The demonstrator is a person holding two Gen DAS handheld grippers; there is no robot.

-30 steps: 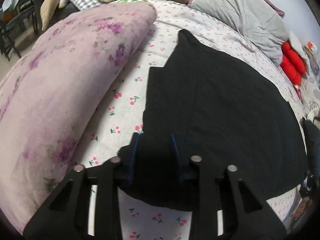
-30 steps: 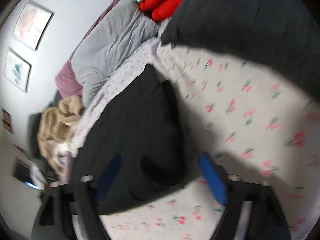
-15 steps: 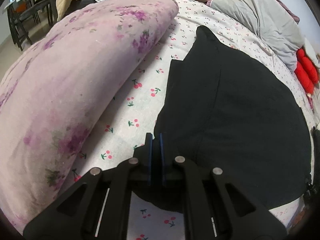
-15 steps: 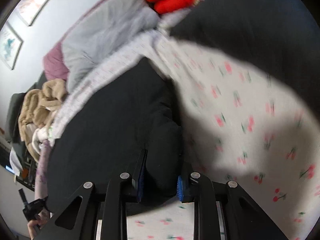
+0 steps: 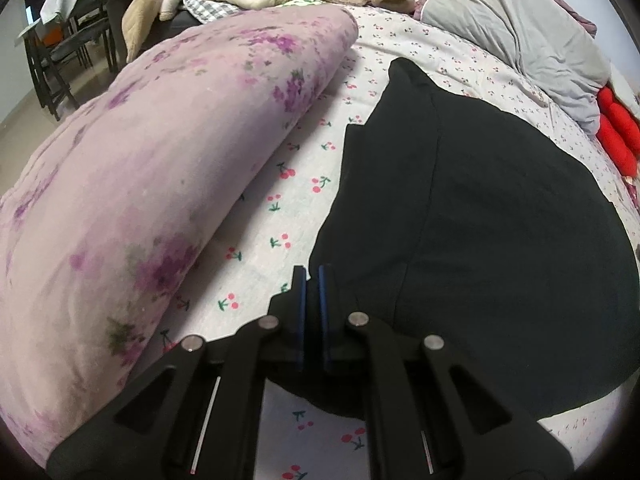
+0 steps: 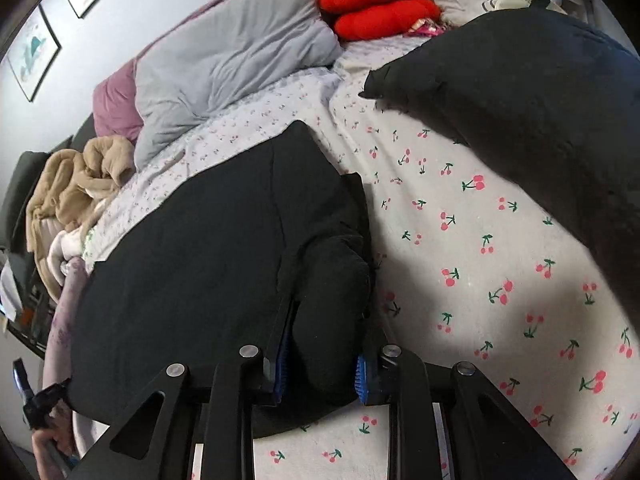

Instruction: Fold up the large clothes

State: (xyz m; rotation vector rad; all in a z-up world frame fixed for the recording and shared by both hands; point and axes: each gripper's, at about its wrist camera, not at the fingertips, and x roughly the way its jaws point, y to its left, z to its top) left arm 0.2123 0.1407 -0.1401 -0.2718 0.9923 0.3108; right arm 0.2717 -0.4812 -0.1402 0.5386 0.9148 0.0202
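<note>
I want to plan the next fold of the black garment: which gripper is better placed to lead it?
Probably the right gripper: it pinches a thick bunched corner of the black garment. The left gripper holds only a thin edge.

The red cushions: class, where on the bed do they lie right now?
In the right wrist view the red cushions lie at the top, at the bed's far end, between the grey duvet on their left and a black pillow lower right.

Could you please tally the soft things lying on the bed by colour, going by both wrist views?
Black: 2, the garment and a pillow
Purple: 1, a floral quilt
Grey: 1, a duvet
Red: 1, a plush
Beige: 1, a fleece heap
Total: 6
</note>
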